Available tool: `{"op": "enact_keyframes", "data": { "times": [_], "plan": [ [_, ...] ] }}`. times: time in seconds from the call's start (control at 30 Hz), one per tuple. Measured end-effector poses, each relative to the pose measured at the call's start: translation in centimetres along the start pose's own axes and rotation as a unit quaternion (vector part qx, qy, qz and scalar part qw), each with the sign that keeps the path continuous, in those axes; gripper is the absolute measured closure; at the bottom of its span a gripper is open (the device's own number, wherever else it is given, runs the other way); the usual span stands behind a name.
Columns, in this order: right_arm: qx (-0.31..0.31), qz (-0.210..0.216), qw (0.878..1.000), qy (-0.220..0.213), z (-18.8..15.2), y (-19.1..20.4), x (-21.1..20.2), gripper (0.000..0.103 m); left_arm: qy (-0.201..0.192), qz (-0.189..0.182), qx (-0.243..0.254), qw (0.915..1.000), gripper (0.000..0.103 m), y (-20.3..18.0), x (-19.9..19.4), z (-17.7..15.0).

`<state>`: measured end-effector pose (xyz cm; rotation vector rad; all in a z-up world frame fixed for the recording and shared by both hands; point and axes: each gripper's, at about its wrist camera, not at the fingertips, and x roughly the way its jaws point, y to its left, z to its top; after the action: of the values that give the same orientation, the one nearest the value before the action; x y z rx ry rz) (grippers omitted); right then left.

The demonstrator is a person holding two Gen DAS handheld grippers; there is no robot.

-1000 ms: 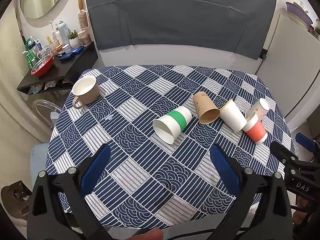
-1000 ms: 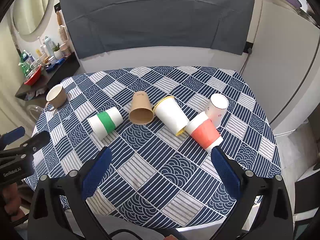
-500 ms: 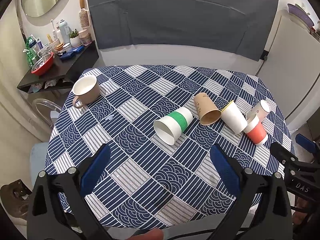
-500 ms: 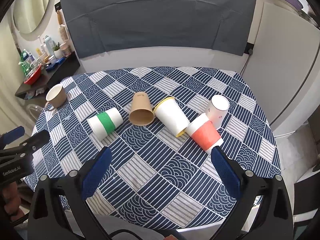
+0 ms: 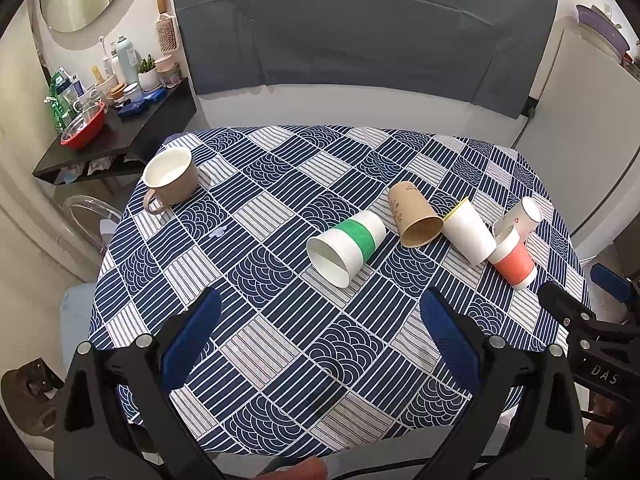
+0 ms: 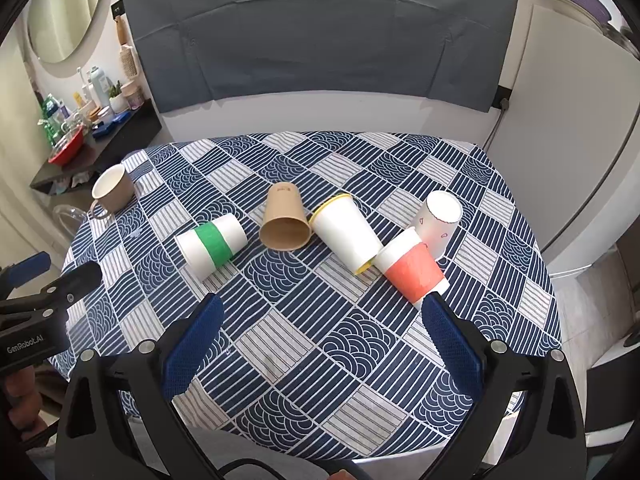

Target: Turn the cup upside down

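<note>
Hardly anything has moved over the last second: both views have only drifted a little, and the cups lie where they lay before. The left gripper (image 5: 320, 338) hangs above the near edge of the table (image 5: 280, 344), its jaws spread wide with nothing between them. The right gripper (image 6: 322, 338) hangs the same way over the near side, jaws spread and empty.

Five paper cups sit in a loose row across the middle of the blue and white patterned cloth. The green-banded cup (image 5: 347, 247) lies on its side, its open mouth turned toward the near left. Just to its right the brown cup (image 5: 414, 222) also lies on its side, mouth facing the near edge. The white cup with a yellow rim (image 6: 347, 233) lies beside it, its base touching or nearly touching the brown one. Against its mouth end lies the orange-banded cup (image 6: 414, 271), and behind that the small white cup (image 6: 438, 218) stands with its closed base up, leaning on or just beside the orange one.

Well apart, at the far left corner, a tan mug (image 5: 170, 176) stands upright with its handle toward the near side.
</note>
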<state>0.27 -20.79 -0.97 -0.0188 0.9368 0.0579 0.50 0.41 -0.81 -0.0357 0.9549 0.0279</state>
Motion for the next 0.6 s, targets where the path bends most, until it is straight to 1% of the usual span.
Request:
{"op": "enact_keyframes", "data": {
  "times": [0.6],
  "plan": [
    [-0.013, 0.001, 1.000, 0.005, 0.57, 0.39, 0.68, 0.008, 0.000, 0.002, -0.001, 1.0000, 0.006, -0.10, 0.58, 0.37]
  ]
}}
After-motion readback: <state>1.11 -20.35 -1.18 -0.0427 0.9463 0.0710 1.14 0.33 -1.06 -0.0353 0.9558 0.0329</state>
